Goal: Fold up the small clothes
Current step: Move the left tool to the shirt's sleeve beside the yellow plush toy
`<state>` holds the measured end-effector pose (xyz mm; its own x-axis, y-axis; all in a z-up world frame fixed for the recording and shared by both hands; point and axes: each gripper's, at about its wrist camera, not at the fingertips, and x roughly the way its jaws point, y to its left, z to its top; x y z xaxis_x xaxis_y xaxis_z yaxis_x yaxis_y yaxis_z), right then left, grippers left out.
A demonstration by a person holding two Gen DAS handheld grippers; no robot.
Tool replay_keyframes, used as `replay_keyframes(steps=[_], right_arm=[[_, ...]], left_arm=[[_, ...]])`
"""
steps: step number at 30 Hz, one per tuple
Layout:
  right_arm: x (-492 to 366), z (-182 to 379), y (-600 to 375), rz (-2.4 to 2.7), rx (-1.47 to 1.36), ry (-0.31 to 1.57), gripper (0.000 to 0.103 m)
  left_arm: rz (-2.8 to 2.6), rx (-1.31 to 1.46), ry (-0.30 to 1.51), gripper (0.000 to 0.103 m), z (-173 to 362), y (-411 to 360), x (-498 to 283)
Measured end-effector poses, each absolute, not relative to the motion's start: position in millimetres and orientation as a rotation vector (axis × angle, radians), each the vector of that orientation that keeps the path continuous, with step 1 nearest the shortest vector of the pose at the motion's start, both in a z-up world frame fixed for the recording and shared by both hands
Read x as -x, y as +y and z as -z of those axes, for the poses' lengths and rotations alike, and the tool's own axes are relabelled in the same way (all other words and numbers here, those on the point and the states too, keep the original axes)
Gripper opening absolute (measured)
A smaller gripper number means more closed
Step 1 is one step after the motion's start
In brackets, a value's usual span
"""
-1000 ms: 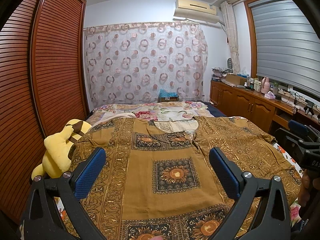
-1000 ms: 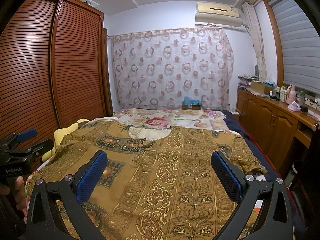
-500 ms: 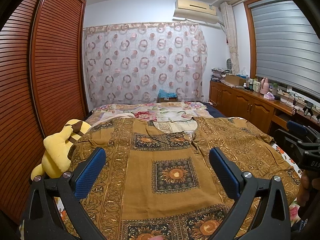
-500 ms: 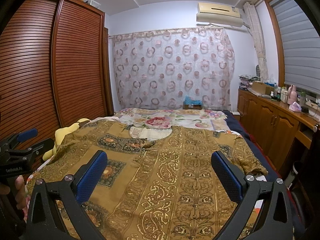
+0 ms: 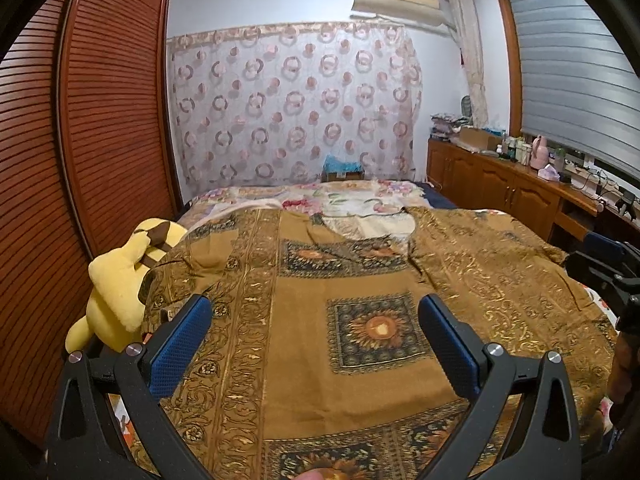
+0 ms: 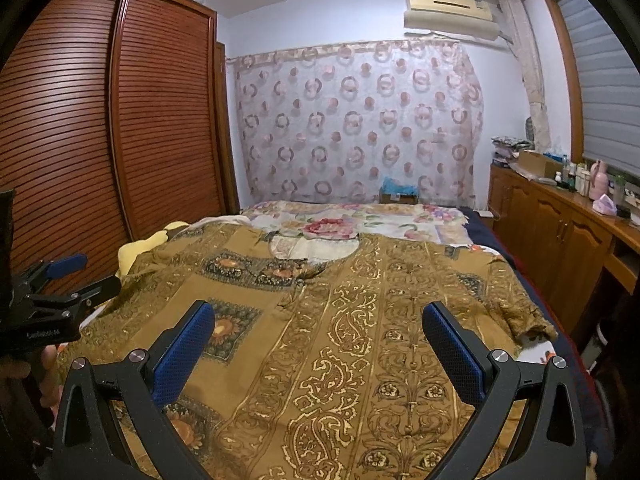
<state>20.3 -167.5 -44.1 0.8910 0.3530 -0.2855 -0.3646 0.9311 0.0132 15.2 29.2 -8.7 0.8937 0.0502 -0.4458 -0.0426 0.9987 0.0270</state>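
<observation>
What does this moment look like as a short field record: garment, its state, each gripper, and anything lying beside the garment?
garment: brown gold-patterned shirt
garment state: spread flat on the bed, neckline at the far end, no fold visible
left gripper: open, above the shirt, holding nothing
right gripper: open, above the shirt, holding nothing
beside garment: yellow plush toy at the shirt's left edge
</observation>
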Motion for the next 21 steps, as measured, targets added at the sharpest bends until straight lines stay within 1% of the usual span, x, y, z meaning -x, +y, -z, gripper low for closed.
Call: replay_keyframes(steps=[13, 21], right_arm=[[-68.9, 31.2, -167.6, -0.453, 0.109, 0.358, 0.103], [-112.6, 19.0, -163.6, -0.521, 0.149, 0.417, 0.103]], left_arm=[[-0.067, -0.054, 0.532, 0.103, 22.5, 61.8, -62.7], [-0.087, -0.045, 0.585, 0.103, 20.0, 94.7, -86.9]])
